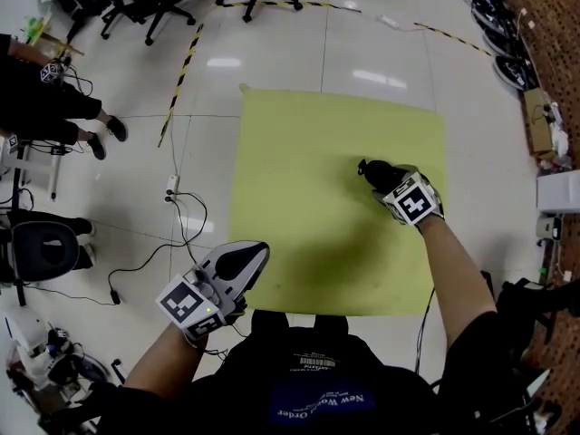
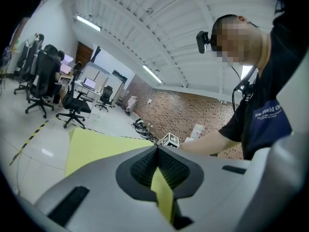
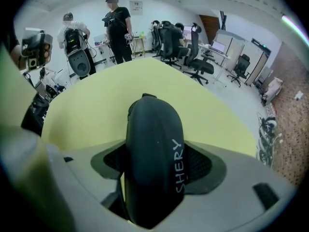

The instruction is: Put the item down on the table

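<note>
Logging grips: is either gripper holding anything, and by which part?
The right gripper clamps a black oblong item across its long sides; the left gripper holds nothing.

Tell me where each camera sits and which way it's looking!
Head view: on the head, facing steeply down at the yellow table; shows both forearms, left claw, right claw.
Left gripper view: on the left claw, facing along its shut jaws toward a brick wall; shows the person's chest.
Right gripper view: on the right claw, facing down along jaws gripping a black item.
Shared: head and left gripper views both show the right claw's marker cube.
</note>
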{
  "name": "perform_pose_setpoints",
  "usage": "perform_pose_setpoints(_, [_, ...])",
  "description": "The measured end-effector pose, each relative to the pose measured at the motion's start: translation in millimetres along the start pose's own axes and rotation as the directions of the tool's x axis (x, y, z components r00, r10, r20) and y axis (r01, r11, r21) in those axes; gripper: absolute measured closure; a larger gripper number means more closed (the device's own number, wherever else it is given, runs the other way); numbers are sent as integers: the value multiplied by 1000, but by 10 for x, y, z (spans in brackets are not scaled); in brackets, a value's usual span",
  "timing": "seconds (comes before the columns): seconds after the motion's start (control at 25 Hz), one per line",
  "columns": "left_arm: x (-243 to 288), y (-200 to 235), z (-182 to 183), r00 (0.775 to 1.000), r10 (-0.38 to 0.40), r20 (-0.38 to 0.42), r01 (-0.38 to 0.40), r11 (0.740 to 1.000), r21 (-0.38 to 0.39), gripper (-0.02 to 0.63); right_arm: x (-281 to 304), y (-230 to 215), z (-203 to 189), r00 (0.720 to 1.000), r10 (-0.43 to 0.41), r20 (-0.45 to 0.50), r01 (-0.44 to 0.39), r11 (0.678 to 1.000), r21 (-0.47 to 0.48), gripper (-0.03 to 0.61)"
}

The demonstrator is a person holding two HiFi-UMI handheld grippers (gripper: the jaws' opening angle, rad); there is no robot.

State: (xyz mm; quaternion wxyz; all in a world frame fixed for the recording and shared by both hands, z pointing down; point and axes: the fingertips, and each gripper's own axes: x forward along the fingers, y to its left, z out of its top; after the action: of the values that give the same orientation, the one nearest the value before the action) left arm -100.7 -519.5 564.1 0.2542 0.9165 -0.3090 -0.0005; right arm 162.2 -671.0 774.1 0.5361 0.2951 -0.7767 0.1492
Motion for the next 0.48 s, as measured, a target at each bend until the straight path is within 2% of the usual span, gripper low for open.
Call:
perform_pose_setpoints(0.24, [-64,24,-2,1000,9,7,-9,1000,-5,611,60,76,7,999,-11,-35,9,998,-54,255])
perform_pose_setpoints(0.44, [-116,23,-15,1000,17,12,-17,1000,-7,611,51,81,3,1000,-4,-29,2,998,-55,253])
perform_pose_setpoints(0.48, [-125,16,-19,1000,20,13,-20,1000,-9,611,34,95,4,1000,3,-24,-4,998,-55,225])
